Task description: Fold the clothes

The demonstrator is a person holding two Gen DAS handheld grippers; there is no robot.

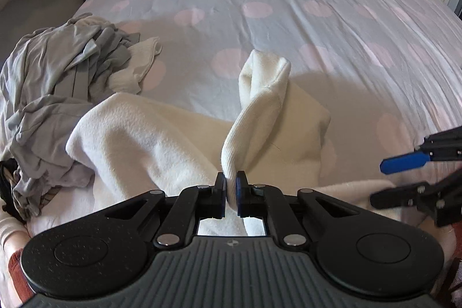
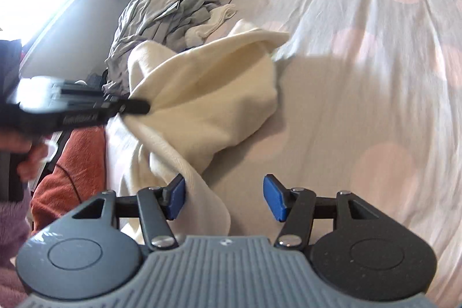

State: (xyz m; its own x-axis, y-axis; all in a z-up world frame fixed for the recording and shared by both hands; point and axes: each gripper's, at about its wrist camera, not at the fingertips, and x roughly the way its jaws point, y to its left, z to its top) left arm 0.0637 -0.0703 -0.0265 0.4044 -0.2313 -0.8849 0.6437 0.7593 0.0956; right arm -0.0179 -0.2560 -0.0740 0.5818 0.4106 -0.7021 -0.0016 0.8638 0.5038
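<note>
Pinching a ribbed cuff of the cream fleece garment [image 1: 161, 134], the left gripper [image 1: 231, 186] has its jaws clamped on fabric; garment lies beside the grey crumpled clothes pile [image 1: 57, 82] on the pink-dotted grey bedspread [image 1: 288, 5]. Right wrist view: right gripper [image 2: 228, 198] jaws apart, garment edge touching one pad, ungripped. Judged step: grabbing corners. Next: right closes on that edge, then spread flat.
</note>
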